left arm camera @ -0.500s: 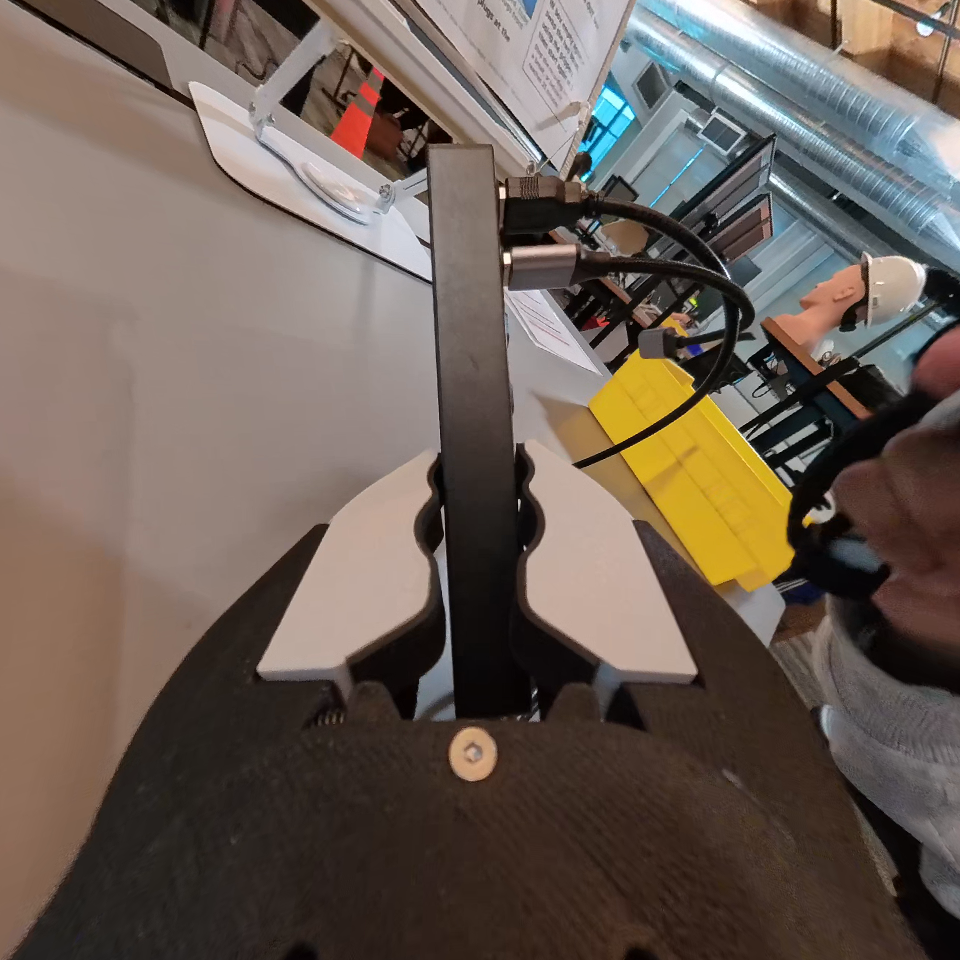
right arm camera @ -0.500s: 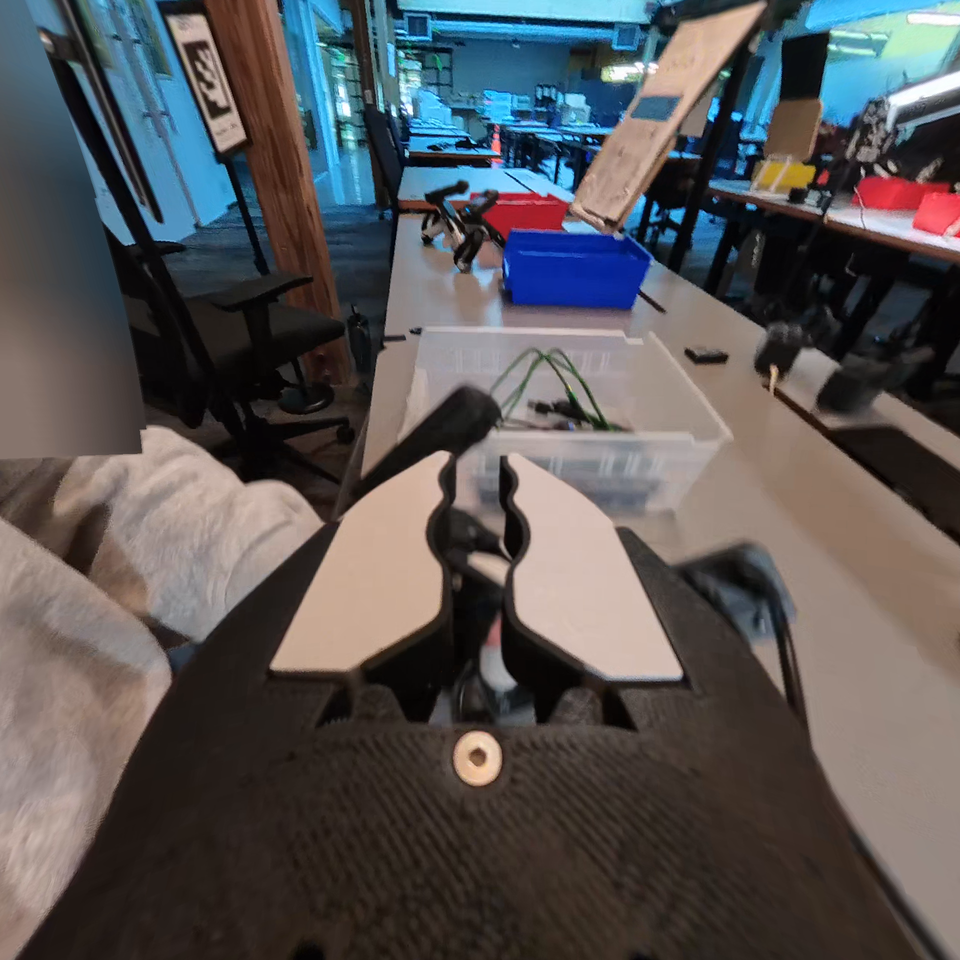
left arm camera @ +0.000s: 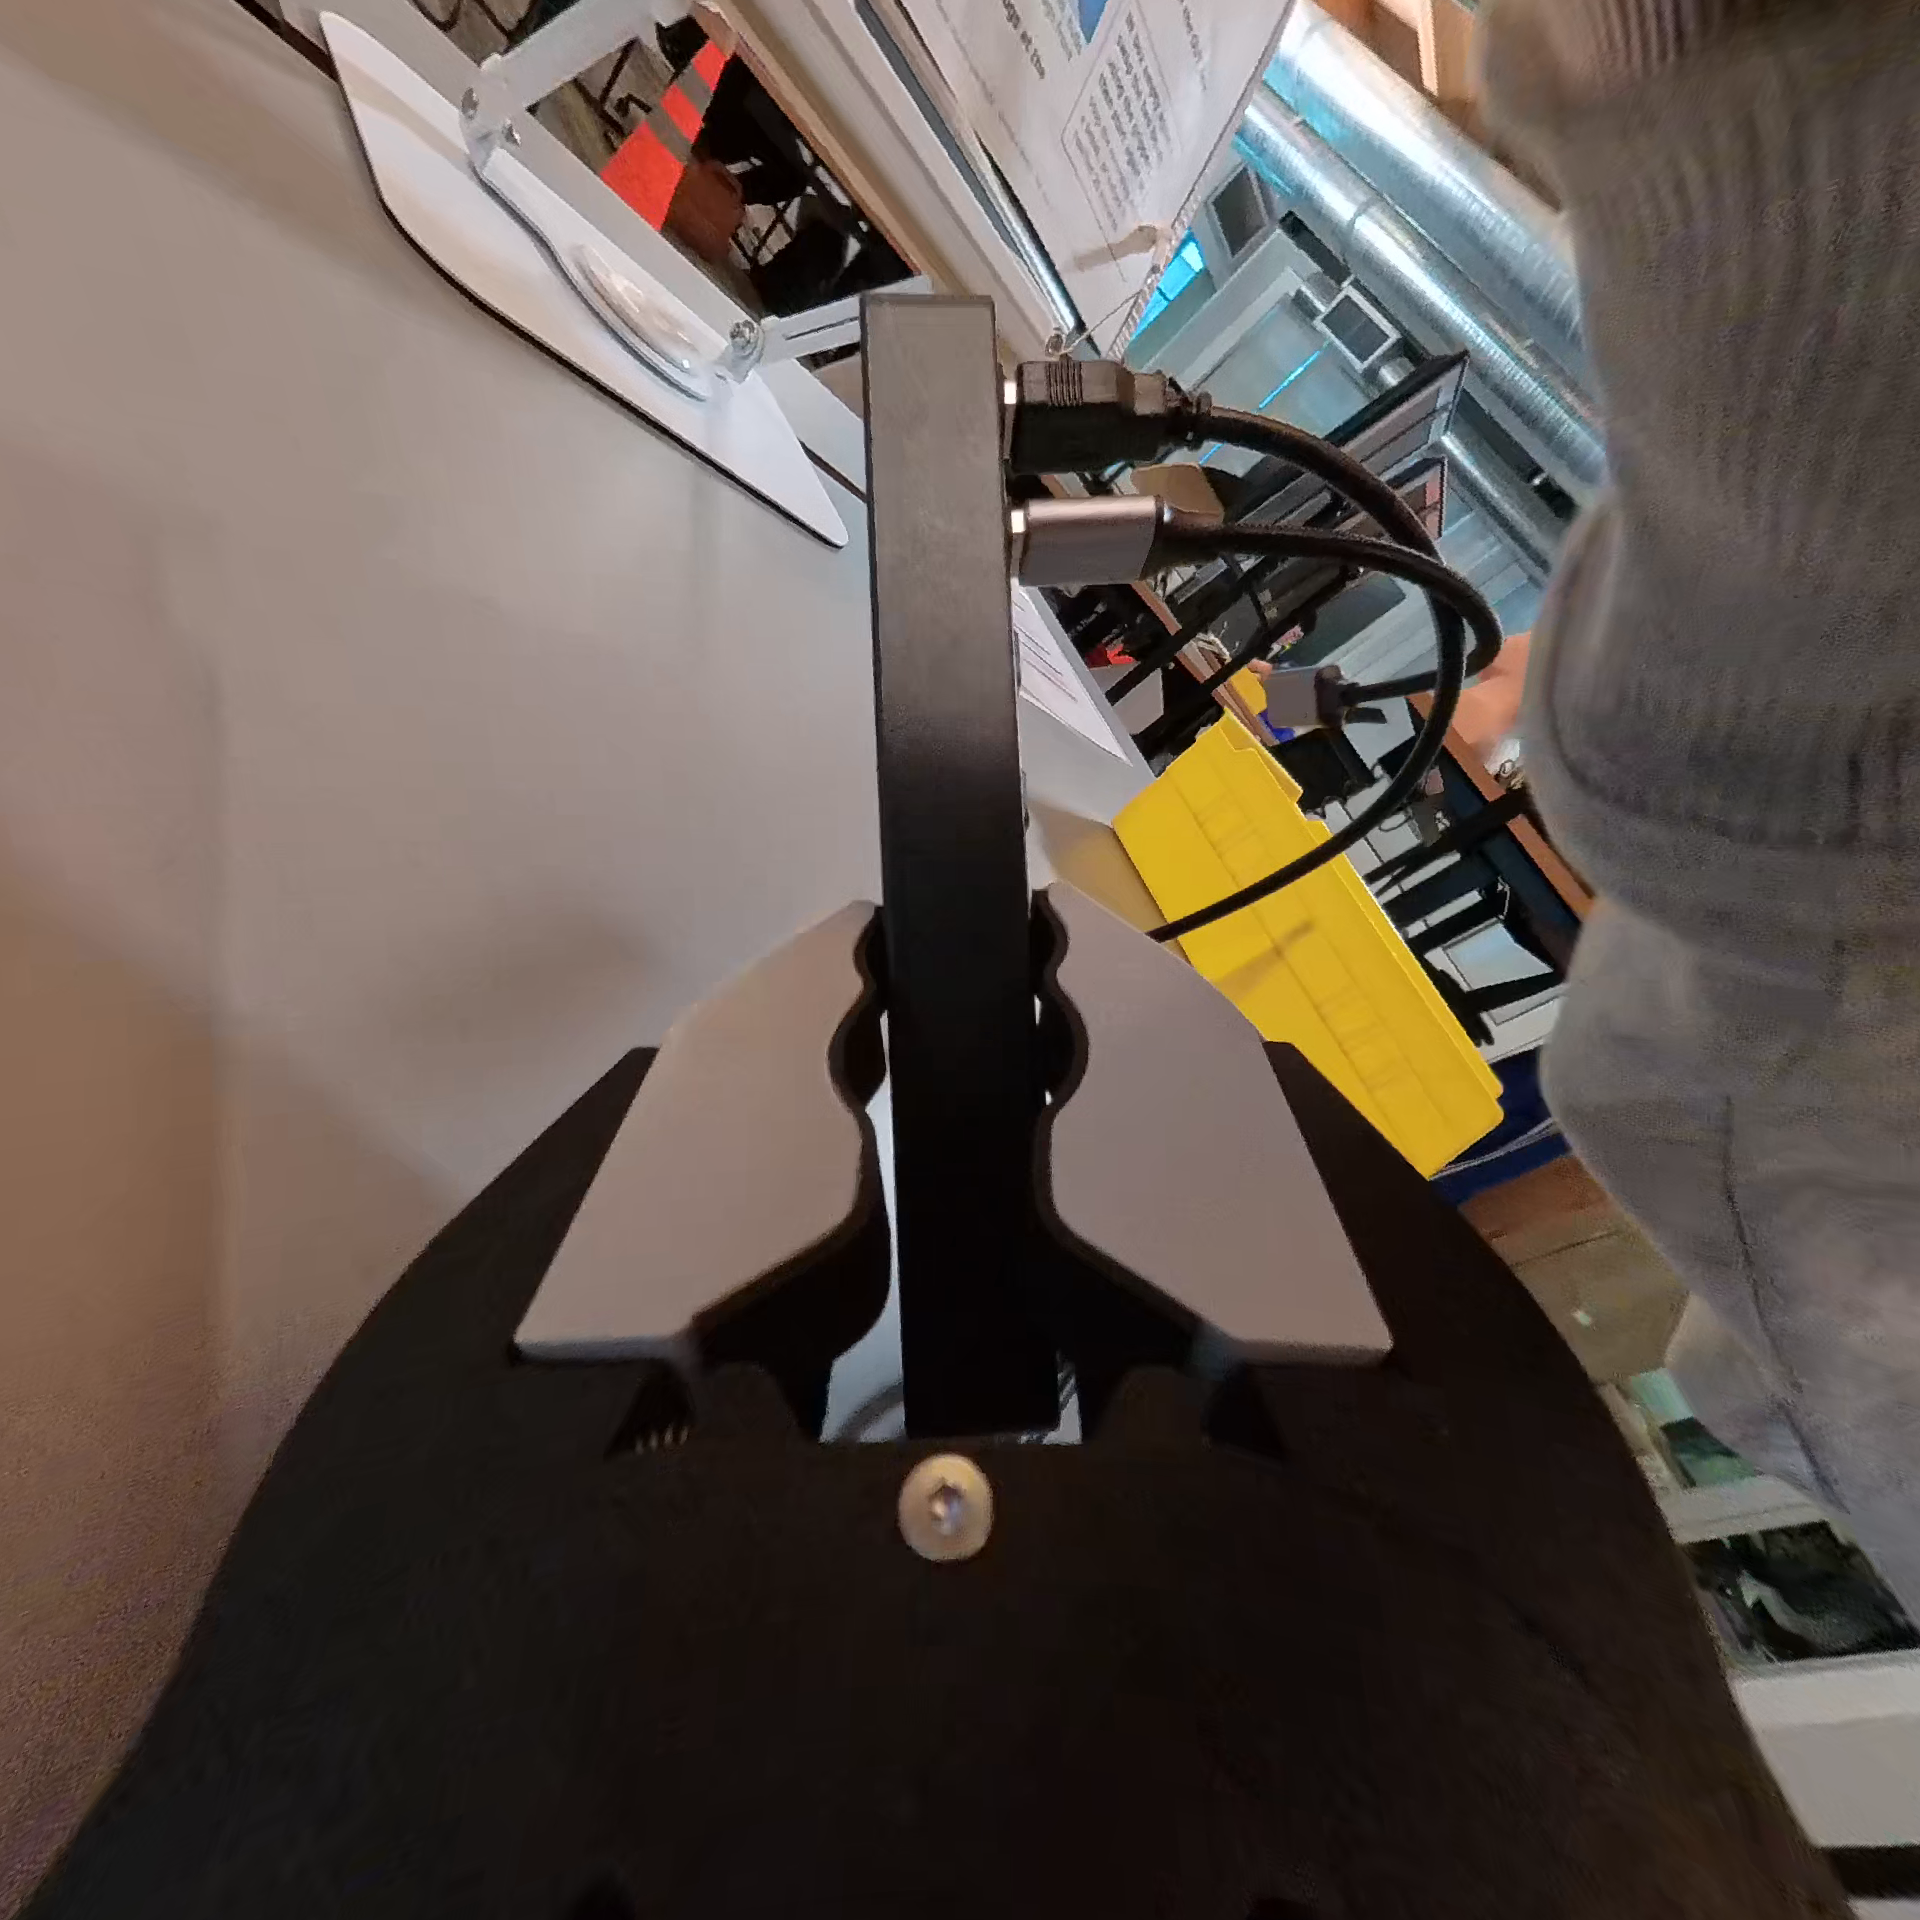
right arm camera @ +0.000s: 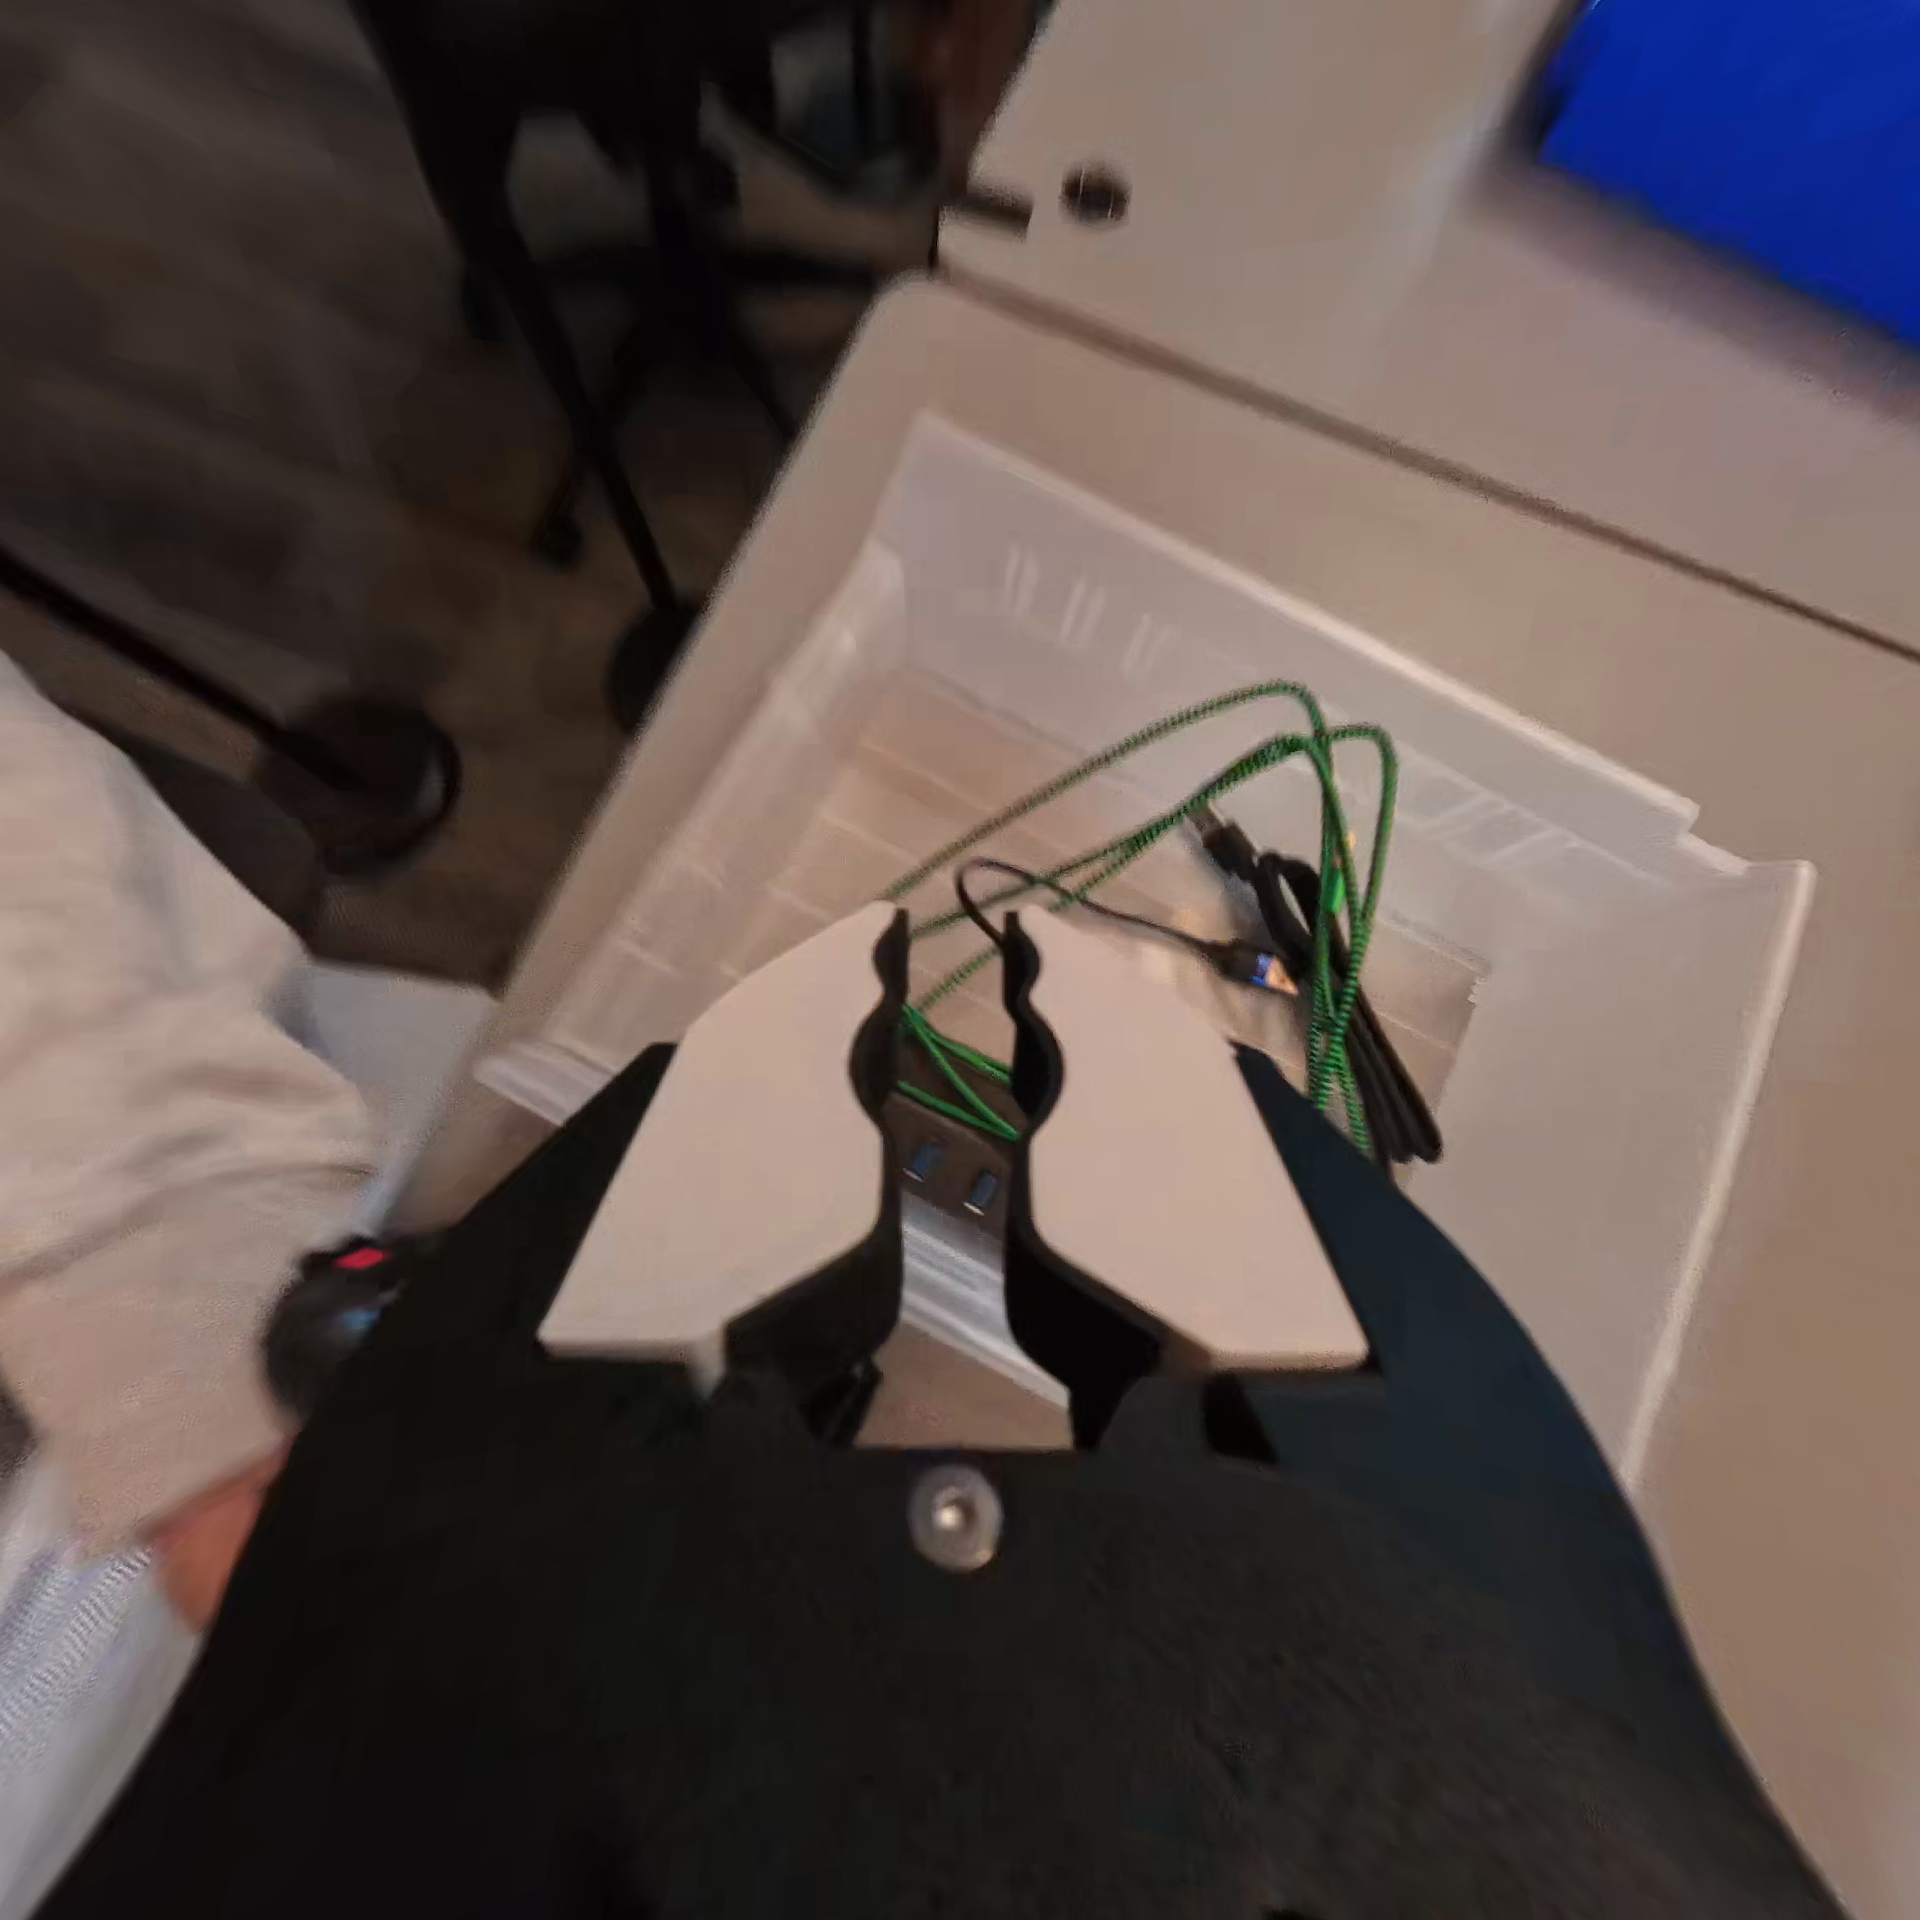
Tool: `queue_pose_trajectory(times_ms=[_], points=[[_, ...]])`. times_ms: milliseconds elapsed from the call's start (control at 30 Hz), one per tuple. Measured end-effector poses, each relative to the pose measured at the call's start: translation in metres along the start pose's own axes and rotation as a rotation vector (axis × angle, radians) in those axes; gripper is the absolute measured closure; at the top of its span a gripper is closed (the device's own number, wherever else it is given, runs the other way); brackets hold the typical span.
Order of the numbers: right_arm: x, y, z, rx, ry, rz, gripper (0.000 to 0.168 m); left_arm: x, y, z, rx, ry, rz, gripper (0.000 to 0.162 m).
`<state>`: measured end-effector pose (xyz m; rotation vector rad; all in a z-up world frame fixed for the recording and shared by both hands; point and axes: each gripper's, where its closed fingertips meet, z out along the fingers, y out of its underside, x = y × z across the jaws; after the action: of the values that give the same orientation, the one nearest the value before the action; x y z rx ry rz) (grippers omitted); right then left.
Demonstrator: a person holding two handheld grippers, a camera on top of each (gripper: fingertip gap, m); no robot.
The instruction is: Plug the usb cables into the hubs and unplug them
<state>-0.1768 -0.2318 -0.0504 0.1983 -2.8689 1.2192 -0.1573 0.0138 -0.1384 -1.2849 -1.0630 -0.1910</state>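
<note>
My left gripper (left arm camera: 951, 914) is shut on a black hub (left arm camera: 935, 623) and holds it upright above the table. A black plug (left arm camera: 1091, 416) and a grey plug (left arm camera: 1091, 540) sit in the hub's right side, their black cables looping down. A loose grey plug (left arm camera: 1299, 696) hangs behind them. My right gripper (right arm camera: 956, 920) hovers over a clear bin (right arm camera: 1714, 935), jaws a narrow gap apart with nothing between them. In the bin lie green braided cables (right arm camera: 1340, 831), a black cable with a plug (right arm camera: 1257, 966) and a dark hub with blue ports (right arm camera: 951, 1169). This view is blurred.
A yellow bin (left arm camera: 1309, 956) stands near the table edge right of the held hub. A white stand base (left arm camera: 582, 312) lies at the back. A grey sleeve (left arm camera: 1745, 623) fills the right side. A blue bin (right arm camera: 1766, 156) is beyond the clear one; chairs stand off the table's left edge. The tips of one gripper are about 25 cm away from the tips of the other.
My right gripper has swung down and forward over the clear bin; the dark thing between its fingers is gone. The left gripper keeps the hub; the sleeve moved closer on its right.
</note>
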Motion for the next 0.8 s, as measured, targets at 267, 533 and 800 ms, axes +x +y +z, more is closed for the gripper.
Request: queue_pose_trajectory(times_ms=[267, 533, 800], points=[[0.018, 0.059, 0.073, -0.484, -0.093, -0.286, 0.144, -0.004, -0.001, 0.002, 0.000, -0.002, -0.034, 0.135], [0.024, 0.075, 0.093, -0.600, -0.089, -0.426, 0.163, -0.006, -0.001, 0.002, -0.003, -0.006, -0.045, 0.135], [0.023, 0.008, 0.029, -0.270, -0.082, -0.363, 0.165, -0.007, -0.001, 0.003, -0.008, -0.012, -0.051, 0.135]])
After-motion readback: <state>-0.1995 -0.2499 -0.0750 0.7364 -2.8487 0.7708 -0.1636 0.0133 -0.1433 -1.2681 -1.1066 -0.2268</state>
